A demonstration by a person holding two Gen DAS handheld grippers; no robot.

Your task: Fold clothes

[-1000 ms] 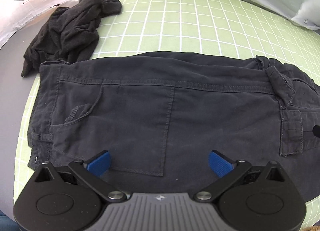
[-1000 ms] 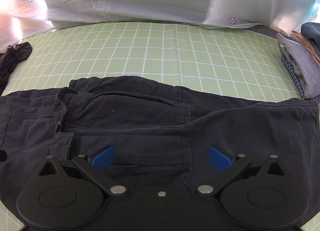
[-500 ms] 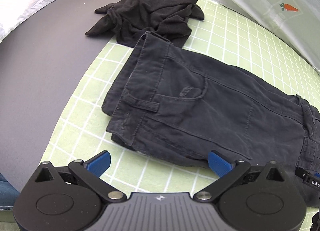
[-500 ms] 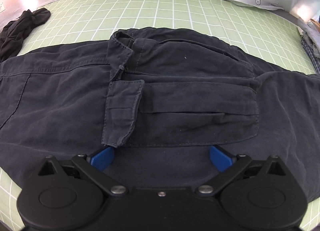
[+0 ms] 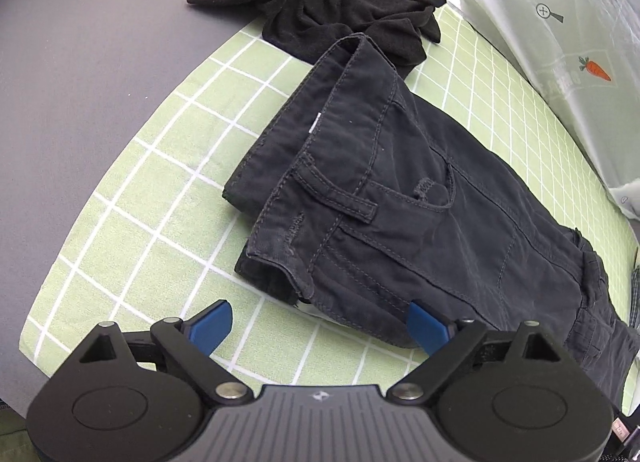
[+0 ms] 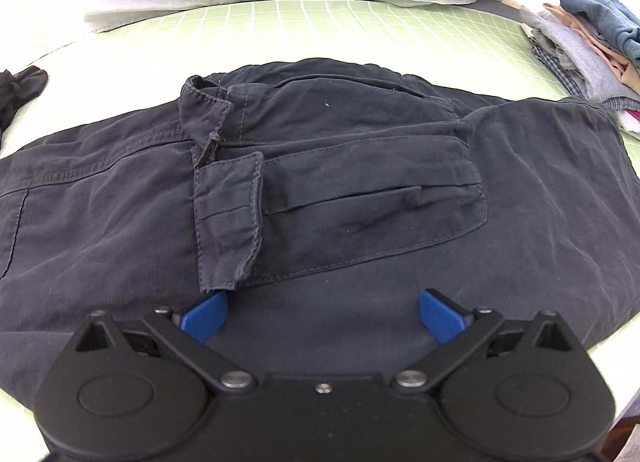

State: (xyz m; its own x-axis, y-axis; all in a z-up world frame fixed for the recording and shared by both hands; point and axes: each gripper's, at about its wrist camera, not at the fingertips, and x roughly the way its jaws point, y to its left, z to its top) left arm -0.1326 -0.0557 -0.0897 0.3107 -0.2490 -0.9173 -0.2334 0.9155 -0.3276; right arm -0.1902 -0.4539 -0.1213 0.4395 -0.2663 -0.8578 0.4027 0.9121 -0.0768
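Trousers (image 5: 420, 222) cut off at frame edge, left claw (image 5: 320, 322) narrowing — unpinched, right claw (image 6: 324, 314) spread.

Ahead of my left claw (image 5: 318, 324): bare checked sheet (image 5: 160, 198), open passage. Beyond, trousers' waistband (image 5: 320, 190) and crumpled black garment (image 5: 340, 6) block.

The left wrist view looks steeply down from close above the corner of the green checked sheet (image 5: 132, 190) where it meets the grey surface (image 5: 80, 74), facing along the dark trousers (image 5: 400, 198) from their waistband end. The right wrist view looks down from close above the trousers' (image 6: 120, 230) cargo pocket (image 6: 360, 198), facing the sheet's (image 6: 320, 22) far edge. Both views share the trousers, the sheet and the crumpled black garment (image 5: 336, 2) (image 6: 16, 90).
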